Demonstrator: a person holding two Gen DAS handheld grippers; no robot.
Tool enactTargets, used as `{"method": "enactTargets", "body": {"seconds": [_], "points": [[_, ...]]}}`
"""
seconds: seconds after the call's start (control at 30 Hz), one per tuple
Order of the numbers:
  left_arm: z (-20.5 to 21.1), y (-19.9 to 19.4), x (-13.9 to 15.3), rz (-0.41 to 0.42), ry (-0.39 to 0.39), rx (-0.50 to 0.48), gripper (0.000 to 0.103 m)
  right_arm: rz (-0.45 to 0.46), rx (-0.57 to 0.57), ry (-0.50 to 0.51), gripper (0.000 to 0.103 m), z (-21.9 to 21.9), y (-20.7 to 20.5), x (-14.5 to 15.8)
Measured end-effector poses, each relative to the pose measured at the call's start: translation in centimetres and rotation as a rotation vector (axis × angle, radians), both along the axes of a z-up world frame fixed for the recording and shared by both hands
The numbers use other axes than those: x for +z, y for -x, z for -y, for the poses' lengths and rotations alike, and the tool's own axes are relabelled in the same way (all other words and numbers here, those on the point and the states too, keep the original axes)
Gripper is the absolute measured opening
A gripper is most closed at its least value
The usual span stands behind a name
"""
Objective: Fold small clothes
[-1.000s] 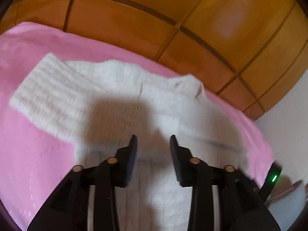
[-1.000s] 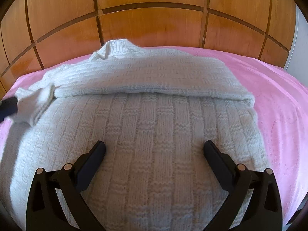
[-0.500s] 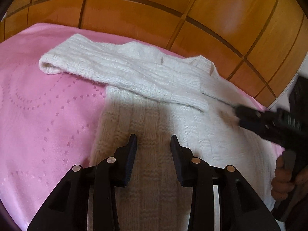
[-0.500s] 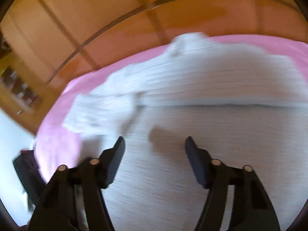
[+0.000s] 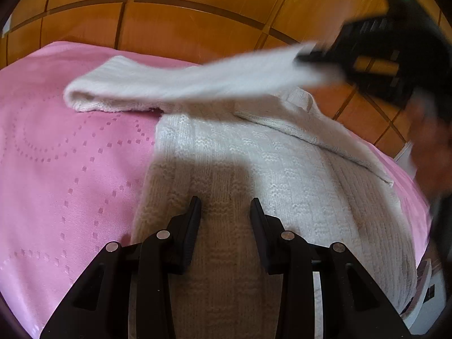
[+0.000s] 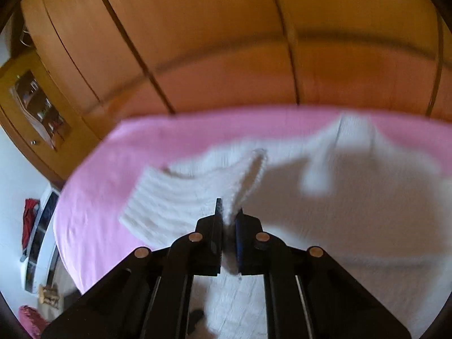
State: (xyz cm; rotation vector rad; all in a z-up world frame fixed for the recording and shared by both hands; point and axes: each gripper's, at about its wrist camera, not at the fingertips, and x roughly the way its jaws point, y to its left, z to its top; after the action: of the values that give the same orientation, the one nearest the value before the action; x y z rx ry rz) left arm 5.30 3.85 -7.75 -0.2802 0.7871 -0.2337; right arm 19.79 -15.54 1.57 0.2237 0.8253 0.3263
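pinching white sweater (image 5: 282,169) sleeve (image 6: 197,197), right gripper (image 6: 228,220) lifted; left gripper (image 5: 225,212) parted, empty, above sweater body.

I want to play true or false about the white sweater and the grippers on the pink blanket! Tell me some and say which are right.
1. The right gripper is shut on the sleeve. True.
2. The left gripper holds the sweater. False: it is open, with the sweater's body showing between its fingers.
3. The sweater lies on a pink blanket. True.
4. The sweater is blue. False: it is white knit.
5. The sleeve lies flat on the blanket. False: its gripped end is lifted, and only its folded far end rests down.
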Motion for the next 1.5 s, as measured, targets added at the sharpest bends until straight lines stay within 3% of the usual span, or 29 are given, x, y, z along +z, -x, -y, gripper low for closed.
{"method": "enactTargets", "body": {"seconds": [0.13,0.23,0.37,0.5,0.67,0.77,0.9,0.97,1.0,1.03,1.07,1.23,1.3,1.5], "points": [[0.0,0.2,-0.1,0.001,0.001,0.001,0.035,0.086,-0.098,-0.002,0.006,3.9,-0.6,3.2],[0.2,0.3,-0.1,0.001,-0.005,0.001,0.035,0.081,-0.202,-0.014,0.006,8.1,-0.8,3.2],[0.2,0.3,-0.1,0.001,-0.006,0.001,0.035,0.037,-0.352,-0.015,0.006,14.4,-0.2,0.7],[0.4,0.3,-0.1,-0.001,-0.011,0.002,0.035,-0.056,-0.469,-0.02,0.006,19.4,0.6,-3.6],[0.8,0.1,0.2,-0.014,-0.03,-0.003,0.035,-0.14,-0.518,-0.089,0.006,22.0,1.1,-7.9],[1.0,-0.2,0.8,-0.048,-0.047,-0.016,0.035,-0.141,-0.516,-0.107,0.006,21.9,1.1,-8.4],[-1.2,-0.7,2.5,-0.109,0.095,-0.027,0.035,-0.125,-0.513,-0.126,0.006,23.2,1.6,-7.9],[-2.5,-1.0,3.5,-0.099,0.115,0.008,0.039,-0.122,-0.497,-0.112,0.01,23.5,1.6,-7.9],[-3.5,-1.4,4.0,-0.1,0.151,0.023,0.052,-0.128,-0.485,-0.14,0.019,23.5,1.7,-8.2],[-4.6,-1.8,4.3,-0.105,0.204,0.044,0.056,-0.144,-0.484,-0.184,0.041,23.7,2.0,-8.6],[-5.3,-2.2,4.4,-0.109,0.239,0.063,0.059,-0.146,-0.481,-0.211,0.045,23.7,2.1,-8.7],[-8.4,-6.5,4.1,-0.172,0.411,0.097,0.059,-0.136,-0.468,-0.218,0.045,23.4,2.7,-8.6],[-8.7,-8.4,4.0,-0.172,0.422,0.108,0.059,-0.134,-0.462,-0.199,0.044,23.2,2.5,-8.6],[-8.6,-14.4,1.8,-0.279,0.513,0.101,0.059,-0.144,-0.432,-0.136,0.024,22.5,1.7,-8.6]]}}
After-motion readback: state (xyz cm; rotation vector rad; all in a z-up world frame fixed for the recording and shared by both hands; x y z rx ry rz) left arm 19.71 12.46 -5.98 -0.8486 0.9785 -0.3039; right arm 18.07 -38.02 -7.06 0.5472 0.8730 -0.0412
